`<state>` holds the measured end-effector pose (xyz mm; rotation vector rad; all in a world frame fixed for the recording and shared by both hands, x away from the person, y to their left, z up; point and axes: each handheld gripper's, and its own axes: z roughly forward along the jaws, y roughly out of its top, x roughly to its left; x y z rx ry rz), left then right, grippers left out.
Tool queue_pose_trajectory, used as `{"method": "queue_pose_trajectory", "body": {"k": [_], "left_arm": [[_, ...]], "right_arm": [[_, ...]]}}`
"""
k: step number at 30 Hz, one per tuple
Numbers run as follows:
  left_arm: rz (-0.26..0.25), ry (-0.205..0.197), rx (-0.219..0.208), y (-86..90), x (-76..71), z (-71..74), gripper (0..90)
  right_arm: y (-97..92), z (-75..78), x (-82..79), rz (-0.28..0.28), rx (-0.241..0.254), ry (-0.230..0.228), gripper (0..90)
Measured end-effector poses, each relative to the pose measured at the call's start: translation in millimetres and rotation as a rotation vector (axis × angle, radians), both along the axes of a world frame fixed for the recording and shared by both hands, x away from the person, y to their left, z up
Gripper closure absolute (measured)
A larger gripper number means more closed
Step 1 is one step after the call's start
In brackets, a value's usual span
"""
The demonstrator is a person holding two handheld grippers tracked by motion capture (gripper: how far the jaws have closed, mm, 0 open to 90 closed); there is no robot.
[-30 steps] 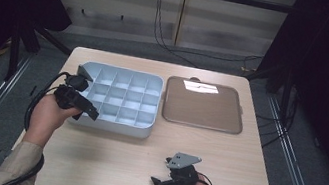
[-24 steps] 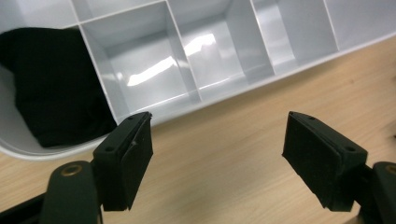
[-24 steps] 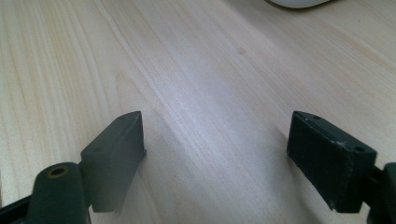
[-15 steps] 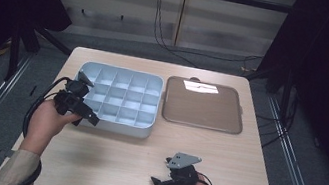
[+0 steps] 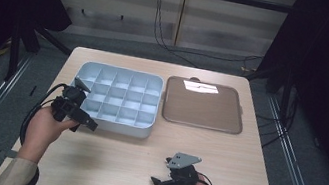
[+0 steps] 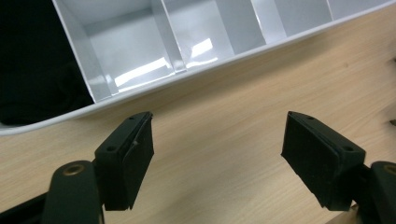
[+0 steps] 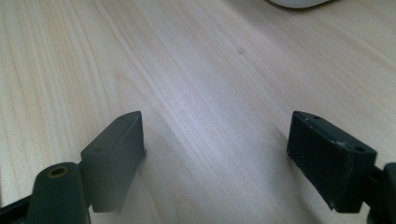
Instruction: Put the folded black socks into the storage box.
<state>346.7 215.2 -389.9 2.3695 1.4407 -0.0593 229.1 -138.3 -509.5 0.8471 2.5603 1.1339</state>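
Pale grey compartment tray [image 5: 118, 99], glossy, gridded with thin dividers, on wooden table [image 5: 140, 164].

Two black jaws are seen rising from the bottom edge, spread wide apart, with nothing held between them. Beneath the right gripper [image 7: 217, 140] a pale wooden table [image 7: 196, 70] is shown. A rounded white edge [image 7: 299, 3] is glimpsed at the top, too cropped to be identified.
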Motion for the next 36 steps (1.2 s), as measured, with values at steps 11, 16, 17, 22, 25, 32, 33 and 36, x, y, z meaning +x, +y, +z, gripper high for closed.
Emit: {"method": "queue_pose_trajectory", "body": {"k": [11, 16, 17, 22, 25, 32, 33, 36], "left_arm": [[-0.002, -0.009, -0.022, 1.1, -9.3, -6.6, 24.4], [-0.008, -0.013, -0.034, 2.0, -14.0, -9.7, 24.4], [-0.008, -0.013, -0.036, 1.6, -16.1, -11.5, 24.3], [-0.011, -0.016, -0.044, 1.2, -20.1, -16.5, 24.3], [-0.016, -0.013, -0.046, 1.4, -22.8, -20.4, 24.1], [-0.026, -0.023, -0.057, 4.5, -29.6, -30.2, 24.1], [-0.024, -0.023, -0.061, 5.1, -30.8, -33.2, 24.1], [-0.023, -0.02, -0.061, 5.2, -32.1, -37.2, 24.1]], "right_arm": [[0.0, 0.0, 0.0, -0.002, -0.001, -0.001, 18.6], [0.0, 0.1, -0.1, -0.002, -0.002, -0.001, 18.6], [0.0, 0.0, 0.0, -0.001, -0.001, -0.001, 18.6], [0.0, 0.1, 0.0, -0.002, -0.003, -0.001, 18.6], [0.0, 0.0, 0.0, -0.001, -0.001, -0.001, 18.6], [0.1, 0.1, -0.1, -0.001, -0.001, 0.0, 18.6], [0.0, 0.1, -0.1, -0.001, -0.001, -0.001, 18.6], [-0.1, 0.0, 0.1, 0.0, -0.001, -0.003, 18.6]]}}
